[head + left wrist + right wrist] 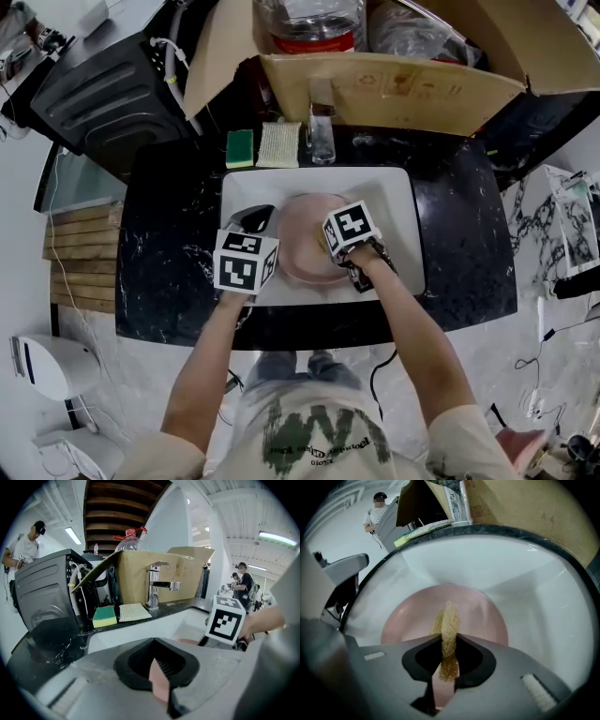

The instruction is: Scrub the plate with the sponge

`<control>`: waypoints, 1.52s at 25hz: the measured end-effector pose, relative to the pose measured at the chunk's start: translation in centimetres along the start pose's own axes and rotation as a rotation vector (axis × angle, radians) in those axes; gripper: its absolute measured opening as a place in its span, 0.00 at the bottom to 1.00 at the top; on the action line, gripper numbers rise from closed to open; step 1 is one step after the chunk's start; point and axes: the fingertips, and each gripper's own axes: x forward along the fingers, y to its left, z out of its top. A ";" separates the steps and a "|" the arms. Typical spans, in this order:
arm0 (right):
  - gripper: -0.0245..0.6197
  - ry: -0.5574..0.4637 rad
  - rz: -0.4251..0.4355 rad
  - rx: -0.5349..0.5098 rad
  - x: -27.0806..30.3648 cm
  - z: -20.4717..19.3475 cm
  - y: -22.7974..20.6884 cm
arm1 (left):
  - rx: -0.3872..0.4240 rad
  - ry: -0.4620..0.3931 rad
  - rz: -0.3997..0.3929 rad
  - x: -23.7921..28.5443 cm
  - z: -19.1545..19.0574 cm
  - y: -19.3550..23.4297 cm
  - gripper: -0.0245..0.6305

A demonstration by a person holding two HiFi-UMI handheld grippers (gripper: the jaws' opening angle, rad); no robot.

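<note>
A pink plate (pixel 298 242) lies in the white sink (pixel 394 202). My left gripper (pixel 161 679) is shut on the plate's left rim, and a pink edge (pixel 159 686) shows between its jaws. In the head view the left gripper (pixel 262 220) sits at the plate's left side. My right gripper (pixel 447 656) is shut on a yellow mesh sponge (pixel 450 620), which hangs over the middle of the plate (pixel 483 616). In the head view the right gripper (pixel 330 246) is above the plate's right half, mostly hidden under its marker cube.
On the black counter behind the sink lie a green-and-yellow sponge (pixel 240 148) and a pale mesh cloth (pixel 279 143), next to the chrome faucet (pixel 322 139). An open cardboard box (pixel 394 89) stands at the back, with a grey machine (pixel 103 94) at the left.
</note>
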 end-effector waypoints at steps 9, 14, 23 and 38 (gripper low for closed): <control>0.13 0.006 -0.026 0.020 -0.9 -0.6 -2.3 | -0.002 0.000 0.008 -0.2 -0.1 -0.4 0.04; 0.13 0.015 -0.050 0.020 -1.1 -1.0 -3.5 | -0.003 0.002 0.012 -0.2 -0.3 -0.6 0.04; 0.13 0.020 -0.072 0.023 -1.6 -1.4 -5.2 | -0.007 0.004 0.024 -0.3 -0.4 -0.6 0.04; 0.13 -0.066 0.056 0.058 -2.7 1.3 -2.4 | -0.018 0.005 0.057 -1.0 -0.5 0.5 0.04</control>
